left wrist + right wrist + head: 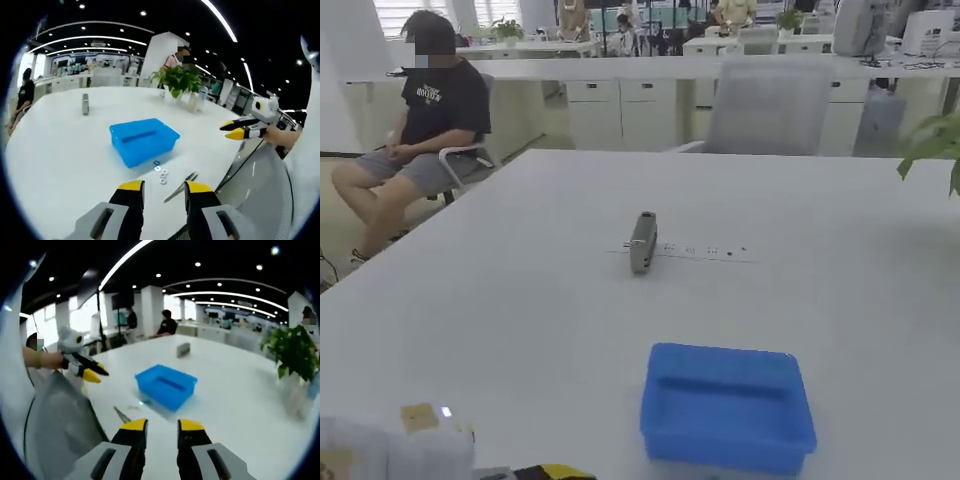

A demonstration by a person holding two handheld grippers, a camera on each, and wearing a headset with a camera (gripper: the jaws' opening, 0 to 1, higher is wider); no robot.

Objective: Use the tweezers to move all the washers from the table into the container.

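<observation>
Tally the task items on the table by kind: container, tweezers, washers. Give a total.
Blue container: 1
Tweezers: 1
Washers: 4, as far as the left gripper view resolves such small rings
Total: 6
</observation>
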